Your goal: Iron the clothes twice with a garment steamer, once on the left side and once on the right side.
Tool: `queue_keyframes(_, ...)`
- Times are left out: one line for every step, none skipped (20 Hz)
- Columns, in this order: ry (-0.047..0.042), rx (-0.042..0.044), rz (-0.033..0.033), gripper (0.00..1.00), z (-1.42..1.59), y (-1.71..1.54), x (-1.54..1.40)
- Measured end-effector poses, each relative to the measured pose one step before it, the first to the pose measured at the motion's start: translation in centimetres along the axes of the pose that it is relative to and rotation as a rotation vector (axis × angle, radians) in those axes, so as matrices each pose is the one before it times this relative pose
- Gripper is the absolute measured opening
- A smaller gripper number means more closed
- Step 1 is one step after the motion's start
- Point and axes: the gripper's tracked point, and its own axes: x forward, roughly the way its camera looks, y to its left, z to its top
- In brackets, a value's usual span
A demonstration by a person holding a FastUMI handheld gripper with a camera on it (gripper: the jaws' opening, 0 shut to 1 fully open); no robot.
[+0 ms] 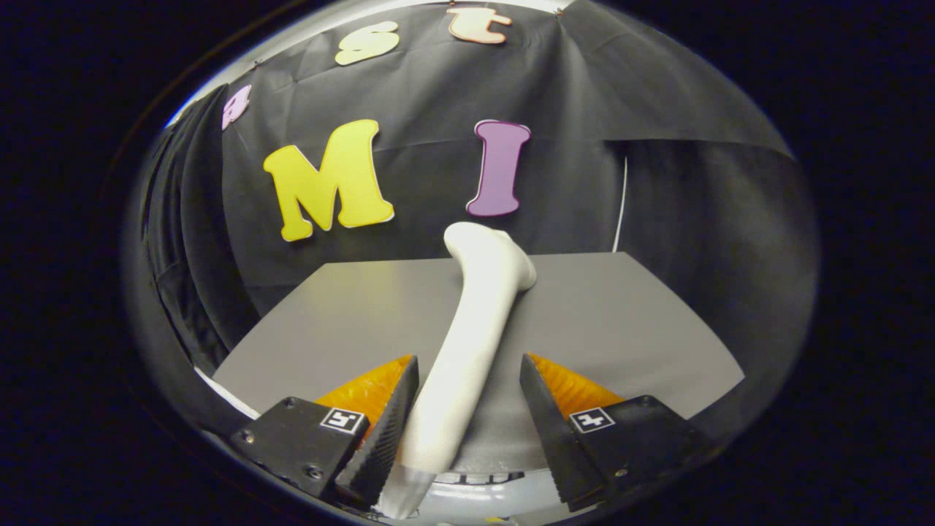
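Observation:
A white garment steamer [482, 307] runs forward from between my fingers, over a flat grey surface [621, 329]. Its wider head points away from me, near the surface's far edge. My gripper [469, 363] is open around the handle. The left finger [391, 424] lies against the handle's side. The right finger [544, 416] stands apart from it, with a strip of grey showing in the gap. The handle's near end is hidden below the fingers. Whether the steamer rests on the surface or hangs above it, I cannot tell.
Black cloth walls close in the grey surface at the back and on both sides. A thin white cord [621, 208] hangs down the back wall to the right of the steamer's head. A white edge [219, 391] shows under the surface's near left corner.

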Motion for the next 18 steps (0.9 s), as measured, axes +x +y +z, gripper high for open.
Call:
queue_keyframes(0.00537, 0.00330, 0.01243, 0.81, 0.017, 0.414, 0.266)
queue_keyframes(-0.00258, 0.00237, -0.00690, 0.76, 0.174, -0.115, 0.279)
queue_keyframes(0.00088, 0.00270, 0.00244, 0.70, 0.124, 0.166, -0.034)
queue_keyframes(-0.00593, 0.01271, -0.00954, 0.67, -0.064, -0.166, -0.015)
queue_keyframes(-0.00210, 0.02135, -0.00366, 0.63, 0.093, 0.015, 0.038)
queue_keyframes(0.00303, 0.00548, 0.00105, 0.63, -0.025, 0.103, 0.261)
queue_keyframes(0.00788, -0.01006, 0.00199, 0.62, -0.290, 0.105, -0.287)
queue_keyframes(0.00303, 0.00006, 0.00526, 0.61, 0.099, 0.015, 0.207)
queue_keyframes(-0.00061, 0.01698, 0.00708, 0.59, 0.098, 0.100, -0.255)
queue_keyframes(0.00528, 0.01947, 0.00692, 0.57, 0.060, 0.081, -0.013)
queue_keyframes(0.00470, 0.01726, 0.01541, 0.50, -0.052, 0.414, -0.213)
queue_keyframes(0.00423, -0.00284, 0.01626, 0.46, -0.048, 0.388, -0.122)
queue_keyframes(-0.00654, 0.00181, -0.00004, 0.41, 0.125, 0.076, -0.242)
queue_keyframes(-0.01156, -0.00403, -0.01359, 0.39, 0.251, -0.121, -0.050)
queue_keyframes(-0.01009, -0.00077, -0.00891, 0.38, 0.186, -0.020, -0.470)
queue_keyframes(-0.01409, 0.01832, 0.00890, 0.37, 0.271, 0.367, -0.537)
queue_keyframes(-0.00923, 0.01504, 0.01169, 0.36, 0.154, 0.450, -0.708)
queue_keyframes(-0.00737, 0.00306, -0.00051, 0.35, 0.017, 0.118, -0.836)
